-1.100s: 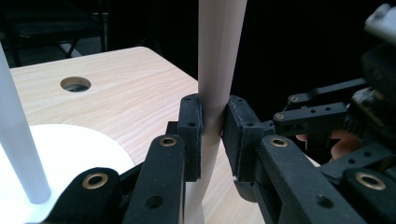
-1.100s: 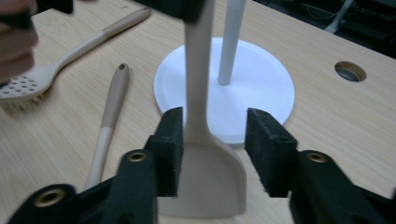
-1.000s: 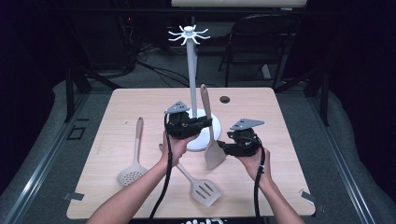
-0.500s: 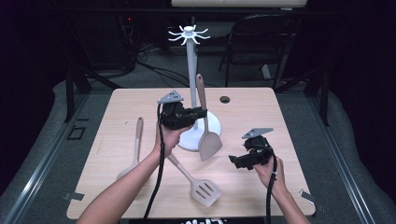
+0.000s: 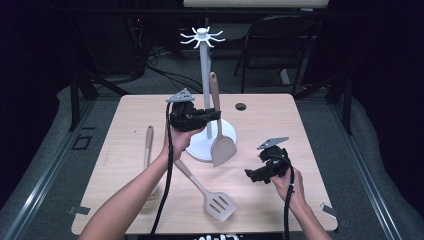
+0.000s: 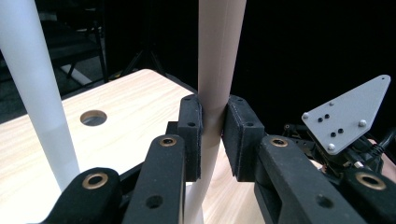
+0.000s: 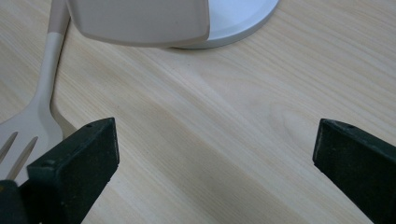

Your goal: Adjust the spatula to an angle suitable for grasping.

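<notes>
My left gripper (image 5: 216, 115) is shut on the handle of a beige solid spatula (image 5: 222, 149), held upright in the air with its blade down, just right of the white hook stand's pole (image 5: 204, 85). In the left gripper view both pads (image 6: 191, 135) press on the handle (image 6: 219, 56). My right gripper (image 5: 251, 176) sits low over the table at the right. Its jaws have just been opening and stand wide apart (image 7: 215, 163) with only bare wood between them. The spatula's blade (image 7: 140, 21) hangs ahead of it.
The stand's round base (image 5: 197, 150) rests mid-table, its hooks (image 5: 202, 37) high above. A slotted spatula (image 5: 217, 205) lies near the front edge. A wooden-handled utensil (image 5: 148, 142) lies at the left, partly under the forearm. A cable hole (image 5: 241, 106) is behind the stand.
The left gripper has lifted the spatula higher beside the pole. The right gripper has pulled away from the blade to the right, sunk toward the table and opened wide.
</notes>
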